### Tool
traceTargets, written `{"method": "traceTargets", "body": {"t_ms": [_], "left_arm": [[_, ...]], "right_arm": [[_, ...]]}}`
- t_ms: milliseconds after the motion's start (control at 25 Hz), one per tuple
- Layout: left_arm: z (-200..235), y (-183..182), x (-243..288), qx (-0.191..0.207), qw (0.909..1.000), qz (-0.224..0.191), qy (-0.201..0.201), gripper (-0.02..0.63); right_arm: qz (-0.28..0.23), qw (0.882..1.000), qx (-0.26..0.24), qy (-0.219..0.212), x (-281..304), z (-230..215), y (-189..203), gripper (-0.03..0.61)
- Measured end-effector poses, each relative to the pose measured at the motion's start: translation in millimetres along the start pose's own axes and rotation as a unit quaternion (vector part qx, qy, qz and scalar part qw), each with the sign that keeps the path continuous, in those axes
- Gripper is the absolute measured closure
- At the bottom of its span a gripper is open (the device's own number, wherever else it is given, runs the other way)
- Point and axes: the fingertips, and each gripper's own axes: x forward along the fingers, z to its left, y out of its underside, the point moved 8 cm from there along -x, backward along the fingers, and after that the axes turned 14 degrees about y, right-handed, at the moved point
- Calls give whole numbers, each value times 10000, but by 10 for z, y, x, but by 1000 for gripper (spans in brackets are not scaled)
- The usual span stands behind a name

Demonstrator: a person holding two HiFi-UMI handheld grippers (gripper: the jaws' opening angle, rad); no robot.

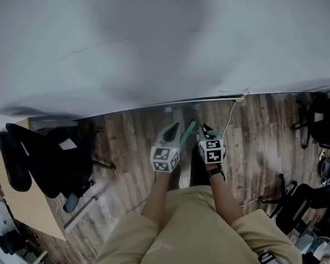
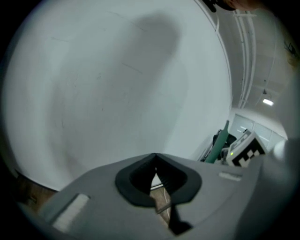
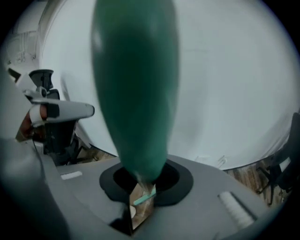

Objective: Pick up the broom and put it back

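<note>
Between the jaws of the right gripper (image 3: 140, 183), the green broom (image 3: 135, 93) is being gripped, its handle running up ahead of them. Beside it, the left gripper (image 2: 155, 161) is being held with jaws together, empty. Beyond both, a white wall (image 1: 148, 46) is being faced.

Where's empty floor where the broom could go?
Bare floor runs below the wall, between the left chair and the cable, and again right of the cable. It's crowded by the desk and the right chairs.
</note>
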Motion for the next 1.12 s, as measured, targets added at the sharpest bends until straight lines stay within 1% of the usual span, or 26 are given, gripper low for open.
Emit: {"method": "traceTargets", "body": {"t_ms": [40, 160, 320, 400, 520, 720, 880, 920, 1000, 1080, 1120], "left_arm": [[46, 45, 26, 8, 9999, 90, -77, 612], [170, 157, 166, -27, 9993, 292, -223, 612], [318, 330, 291, -215, 9983, 399, -376, 612], [366, 412, 286, -315, 9974, 433, -486, 612], [505, 468, 357, -361, 9966, 429, -604, 612], [701, 536, 380, -397, 9956, 457, -709, 612], [815, 537, 418, -353, 9955, 477, -746, 612], [842, 538, 429, -332, 9955, 485, -745, 612], [889, 544, 448, -301, 9955, 507, -745, 612], [933, 546, 459, -275, 9954, 519, -753, 612], [953, 537, 459, -261, 9955, 518, -755, 612]], "right_arm": [[136, 9999, -31, -13, 105, 28, 82, 523], [360, 9993, 89, -80, 419, 23, 296, 522], [718, 9971, 259, -19, 795, -1, 497, 522], [835, 9955, 441, 37, 936, -2, 588, 522], [856, 9937, 703, 154, 1248, -56, 615, 520], [946, 9929, 632, 339, 1689, -57, 633, 510], [885, 9916, 802, 494, 2004, -123, 532, 500], [871, 9914, 826, 524, 2079, -134, 494, 490], [813, 9920, 824, 506, 2226, -131, 415, 425], [729, 9936, 768, 383, 2373, -96, 334, 407], [709, 9943, 740, 284, 2449, -66, 297, 378]]}}
